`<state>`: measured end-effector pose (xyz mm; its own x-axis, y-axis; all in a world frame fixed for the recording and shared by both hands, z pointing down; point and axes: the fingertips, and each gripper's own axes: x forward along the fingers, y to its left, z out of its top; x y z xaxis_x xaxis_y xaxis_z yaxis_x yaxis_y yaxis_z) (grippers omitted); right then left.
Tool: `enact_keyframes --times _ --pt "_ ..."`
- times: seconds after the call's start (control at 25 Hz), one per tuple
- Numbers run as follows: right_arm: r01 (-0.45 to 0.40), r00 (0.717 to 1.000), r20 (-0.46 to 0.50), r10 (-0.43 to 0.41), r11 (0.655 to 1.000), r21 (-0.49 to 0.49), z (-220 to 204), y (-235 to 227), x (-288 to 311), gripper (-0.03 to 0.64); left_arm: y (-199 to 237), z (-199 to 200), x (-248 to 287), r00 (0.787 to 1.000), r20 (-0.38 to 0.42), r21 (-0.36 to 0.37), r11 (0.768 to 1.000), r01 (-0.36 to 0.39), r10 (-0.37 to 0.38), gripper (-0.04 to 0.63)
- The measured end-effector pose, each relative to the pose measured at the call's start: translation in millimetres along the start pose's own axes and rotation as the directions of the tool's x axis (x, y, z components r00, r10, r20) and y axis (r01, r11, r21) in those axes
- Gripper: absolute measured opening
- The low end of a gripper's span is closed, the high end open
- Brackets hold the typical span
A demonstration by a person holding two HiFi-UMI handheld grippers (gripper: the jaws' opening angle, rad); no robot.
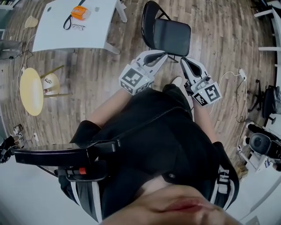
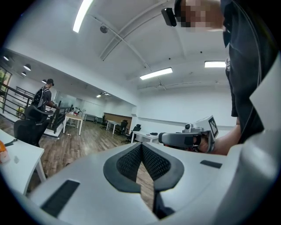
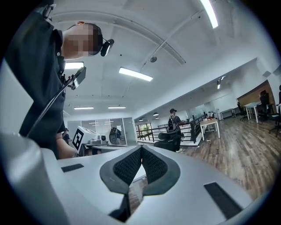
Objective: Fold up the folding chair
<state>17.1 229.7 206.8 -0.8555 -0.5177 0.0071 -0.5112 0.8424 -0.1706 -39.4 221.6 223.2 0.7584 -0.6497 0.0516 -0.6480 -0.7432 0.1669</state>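
The black folding chair [image 1: 170, 36] stands unfolded on the wooden floor, its seat flat and its rounded back [image 1: 148, 17] on the far side. My left gripper [image 1: 162, 54] is level just in front of the seat's near left corner, shut and empty. My right gripper [image 1: 184, 60] hangs by the near right corner, also shut with nothing in it. In the left gripper view the left gripper's pads [image 2: 141, 154] meet, and the right gripper [image 2: 186, 139] shows beyond. In the right gripper view the right gripper's pads [image 3: 141, 154] are together. The chair is not clear in either gripper view.
A white table [image 1: 57, 30] with an orange object [image 1: 80, 12] stands at the far left. A round yellow stool [image 1: 31, 90] is at the left. Cables [image 1: 232, 88] trail on the floor at the right, near an office chair base [image 1: 260, 96]. People [image 3: 174, 121] stand far off.
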Motion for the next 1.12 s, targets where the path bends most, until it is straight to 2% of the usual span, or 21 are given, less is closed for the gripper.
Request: enact_keyframes --times 0.4,0.84,1.12 --pt "-0.056 0.998 0.009 0.056 0.998 0.014 7.2 -53.1 -1.1 0.009 8.6 2.8 53.2 0.999 -0.016 0.000 0.999 -0.044 0.044 0.005" --pt "-0.160 0.987 0.017 0.160 0.987 0.013 19.9 -158.2 -28.6 0.009 11.2 11.1 172.1 0.992 -0.046 0.025 0.992 -0.120 0.121 0.005" --pt "-0.229 0.973 0.020 0.229 0.973 0.015 30.2 -205.4 -31.7 0.009 12.9 23.9 226.5 0.987 -0.054 0.053 0.988 -0.148 0.151 0.005"
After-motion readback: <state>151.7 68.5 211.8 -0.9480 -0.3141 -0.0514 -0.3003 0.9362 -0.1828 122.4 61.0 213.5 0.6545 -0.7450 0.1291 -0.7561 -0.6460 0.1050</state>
